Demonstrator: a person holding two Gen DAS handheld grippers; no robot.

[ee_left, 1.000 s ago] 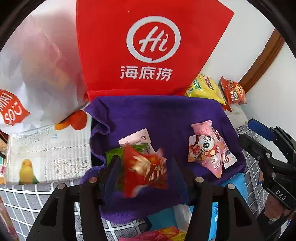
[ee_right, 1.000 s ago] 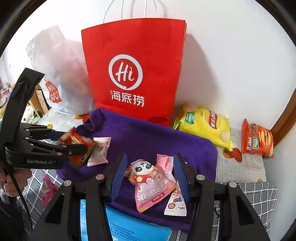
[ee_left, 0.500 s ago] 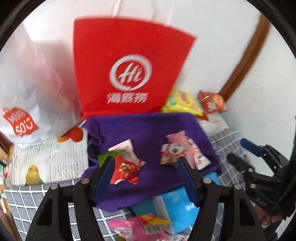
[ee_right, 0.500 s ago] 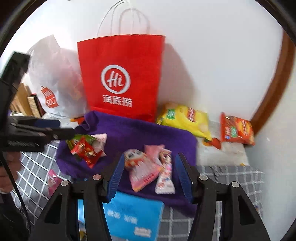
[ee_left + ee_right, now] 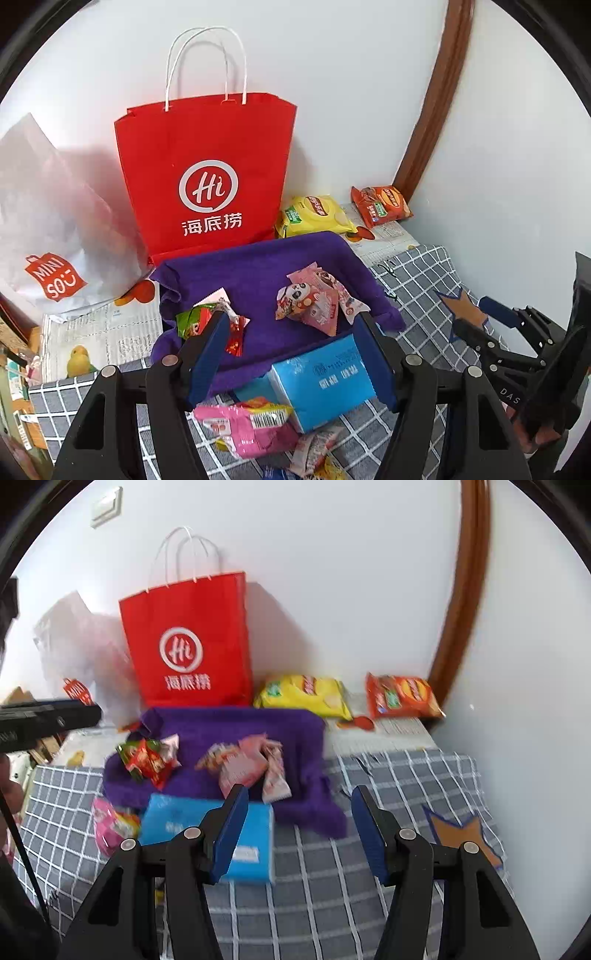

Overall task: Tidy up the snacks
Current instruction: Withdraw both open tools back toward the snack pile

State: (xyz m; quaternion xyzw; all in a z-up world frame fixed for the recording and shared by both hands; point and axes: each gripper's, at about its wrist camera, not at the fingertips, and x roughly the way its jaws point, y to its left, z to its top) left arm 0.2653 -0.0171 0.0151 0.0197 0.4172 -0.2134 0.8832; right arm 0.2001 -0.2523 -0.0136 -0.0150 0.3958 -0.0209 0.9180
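Observation:
A purple cloth [image 5: 258, 266] [image 5: 229, 727] lies on the checked bedspread [image 5: 332, 867]. On its left part rest red and green snack packets [image 5: 207, 321] [image 5: 147, 760], and pink panda packets [image 5: 310, 302] [image 5: 243, 764] lie to their right. My left gripper [image 5: 291, 332] hovers above the cloth's near edge, open and empty. My right gripper [image 5: 300, 794] is open and empty too, over the bedspread by the cloth's right corner. A blue box [image 5: 325, 376] [image 5: 177, 816] and a pink packet [image 5: 243, 424] [image 5: 107, 823] lie in front of the cloth.
A red paper bag [image 5: 207, 177] and a white plastic bag [image 5: 48, 236] stand against the wall. A yellow chip bag [image 5: 314, 216] and an orange one [image 5: 380, 205] lie on newspaper at the back right. The wall corner closes the right side.
The left gripper let go of the red packet, which now lies on the cloth. Both grippers opened wider and drew back and up from the cloth.

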